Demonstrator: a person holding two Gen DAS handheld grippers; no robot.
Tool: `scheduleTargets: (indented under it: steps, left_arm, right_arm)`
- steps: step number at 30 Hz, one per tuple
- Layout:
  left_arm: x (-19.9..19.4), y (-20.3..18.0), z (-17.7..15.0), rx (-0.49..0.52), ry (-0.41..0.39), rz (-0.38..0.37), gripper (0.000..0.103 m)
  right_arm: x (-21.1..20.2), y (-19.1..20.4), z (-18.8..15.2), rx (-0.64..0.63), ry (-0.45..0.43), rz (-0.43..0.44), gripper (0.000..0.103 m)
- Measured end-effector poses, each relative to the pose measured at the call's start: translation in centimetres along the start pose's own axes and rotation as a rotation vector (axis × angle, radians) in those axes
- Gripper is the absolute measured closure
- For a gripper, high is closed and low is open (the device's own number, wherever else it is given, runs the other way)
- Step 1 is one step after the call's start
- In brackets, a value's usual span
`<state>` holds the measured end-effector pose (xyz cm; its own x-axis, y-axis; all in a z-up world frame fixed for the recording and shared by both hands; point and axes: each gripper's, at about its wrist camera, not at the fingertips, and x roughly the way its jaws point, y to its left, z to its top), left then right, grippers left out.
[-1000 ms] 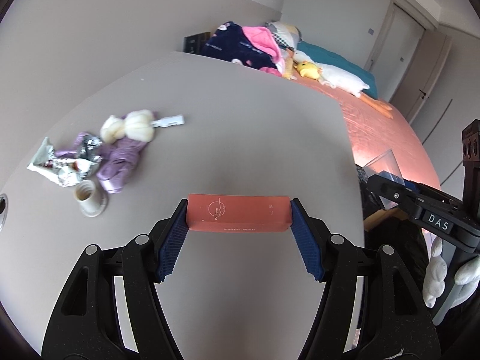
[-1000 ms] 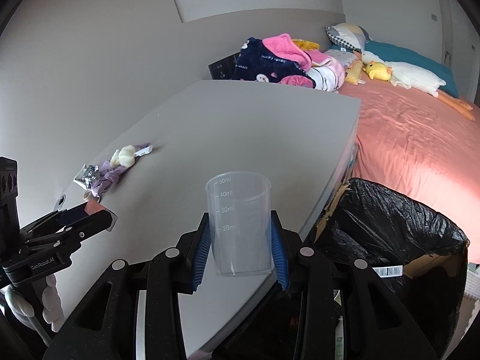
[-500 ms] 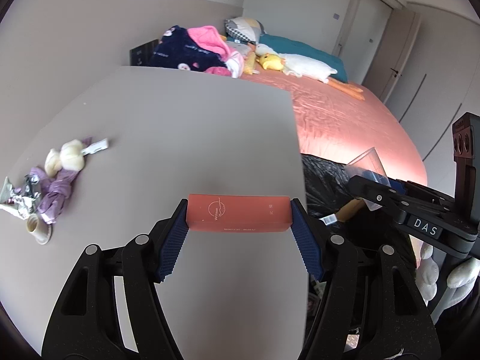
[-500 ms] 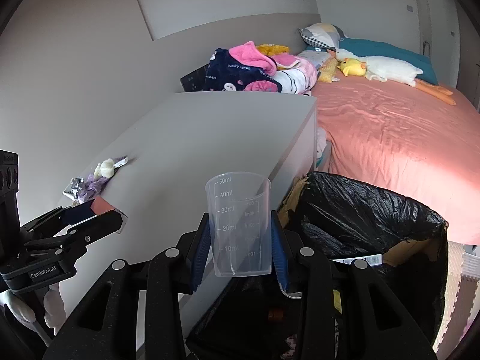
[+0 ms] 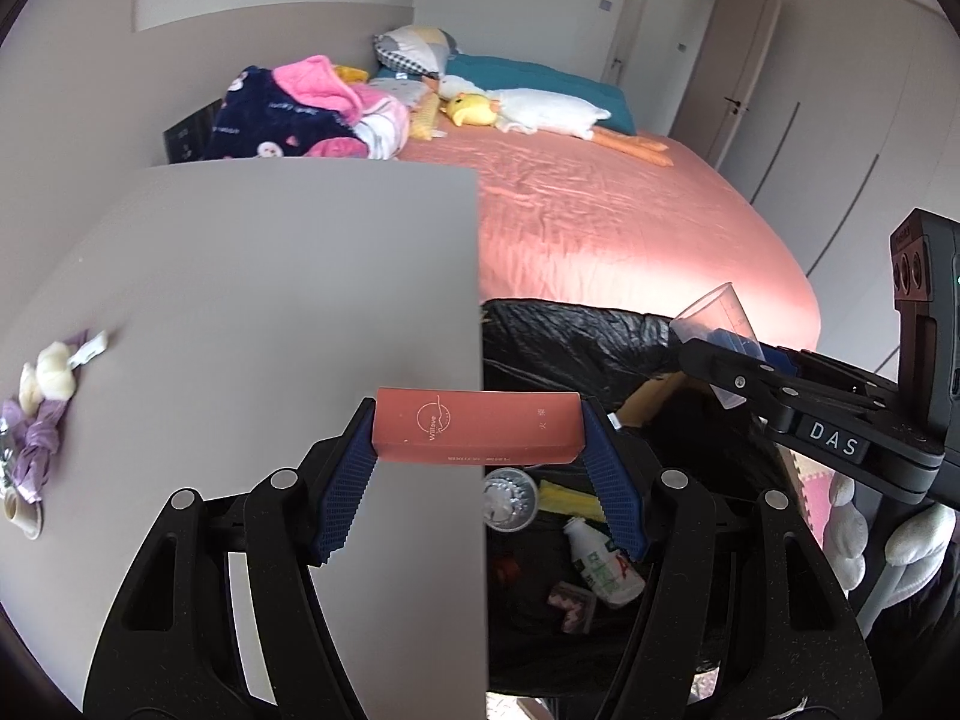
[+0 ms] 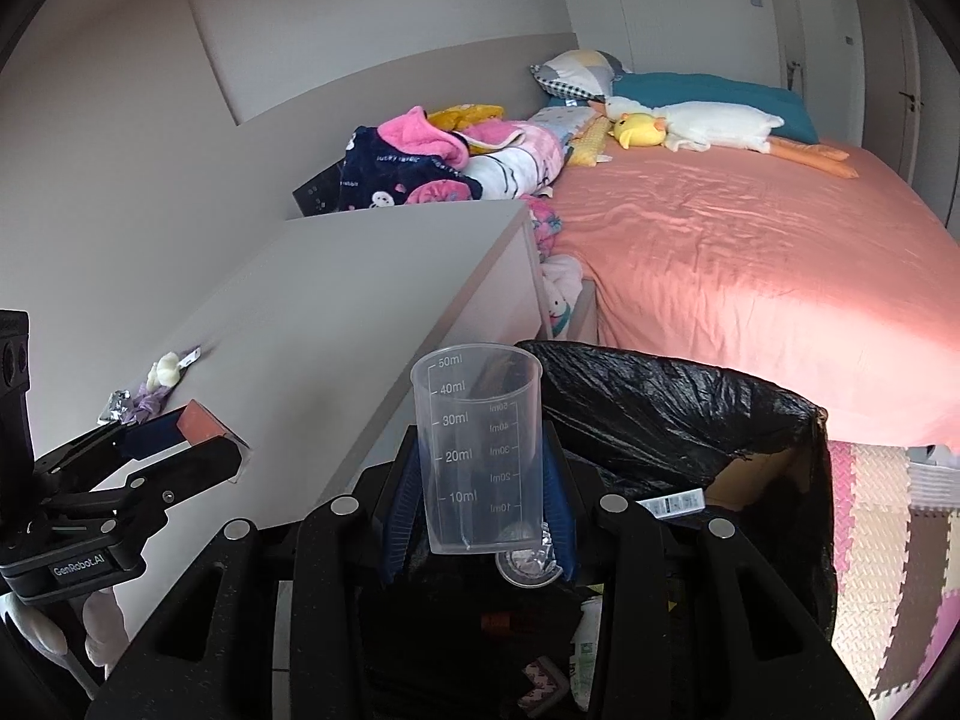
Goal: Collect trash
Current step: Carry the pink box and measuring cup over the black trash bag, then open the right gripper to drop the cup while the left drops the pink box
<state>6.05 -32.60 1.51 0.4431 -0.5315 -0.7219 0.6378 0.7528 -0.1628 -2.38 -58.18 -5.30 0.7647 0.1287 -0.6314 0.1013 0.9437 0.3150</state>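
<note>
Blue ribbed pads of the left gripper (image 5: 478, 450) clamped the ends of a flat salmon-pink cardboard box (image 5: 477, 429), held level across the right edge of the plain grey table (image 5: 270, 276), half over the black plastic-lined trash bin (image 5: 576, 336). Beside it, the right gripper (image 6: 478, 516) pinched a clear plastic measuring cup (image 6: 477, 450) upright above the bin's open mouth, where a small white bottle (image 5: 600, 561) lay inside. More litter, purple and silver wrappers (image 5: 36, 444), sat far left on the table. Beyond stretched a bed with a salmon sheet (image 6: 750, 264), heaped clothes and a plush duck (image 6: 690, 126).
</note>
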Motion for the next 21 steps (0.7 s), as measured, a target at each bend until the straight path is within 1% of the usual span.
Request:
scheduleTargets:
  steps: [9,21]
  left_arm:
    - [1.4,-3.1,0.3,0.054,0.018,-0.056,0.038]
    - [2.8,-5.9,0.6,0.103,0.040,-0.104,0.038]
  right_arm:
    - [-1.4,-3.2,-0.4,0.052,-0.015,-0.057,0.064]
    - [-2.6,-5.7,-1.4,0.100,-0.020,-0.112,0.064]
